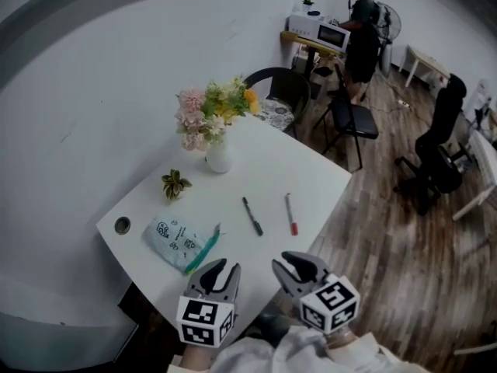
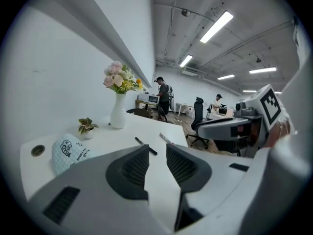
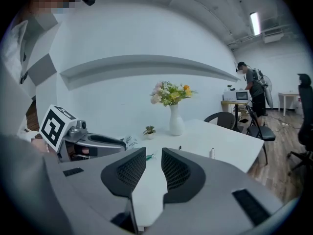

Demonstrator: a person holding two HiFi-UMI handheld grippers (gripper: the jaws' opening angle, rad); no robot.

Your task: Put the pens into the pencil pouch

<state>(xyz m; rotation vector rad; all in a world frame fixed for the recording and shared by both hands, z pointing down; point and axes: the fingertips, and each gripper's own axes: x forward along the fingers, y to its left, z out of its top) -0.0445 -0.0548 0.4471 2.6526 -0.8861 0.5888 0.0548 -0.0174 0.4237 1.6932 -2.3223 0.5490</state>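
A pale blue pencil pouch (image 1: pixel 177 238) lies flat on the white table (image 1: pixel 311 173), with a teal pen (image 1: pixel 203 249) along its right edge. To its right lie a black pen (image 1: pixel 251 215) and a red-tipped pen (image 1: pixel 290 213), side by side and apart. My left gripper (image 1: pixel 223 270) hovers over the table's near edge just right of the pouch, open and empty. My right gripper (image 1: pixel 300 263) is beside it, below the red-tipped pen, also open and empty. In the left gripper view the pouch (image 2: pixel 68 151) and black pen (image 2: pixel 146 147) lie beyond the jaws.
A white vase of flowers (image 1: pixel 217 155) and a small potted plant (image 1: pixel 175 183) stand at the table's far side, and a cable hole (image 1: pixel 123 224) is at its left corner. Dark chairs (image 1: pixel 351 119) stand beyond on the wooden floor. A person (image 1: pixel 362 37) stands at a far counter.
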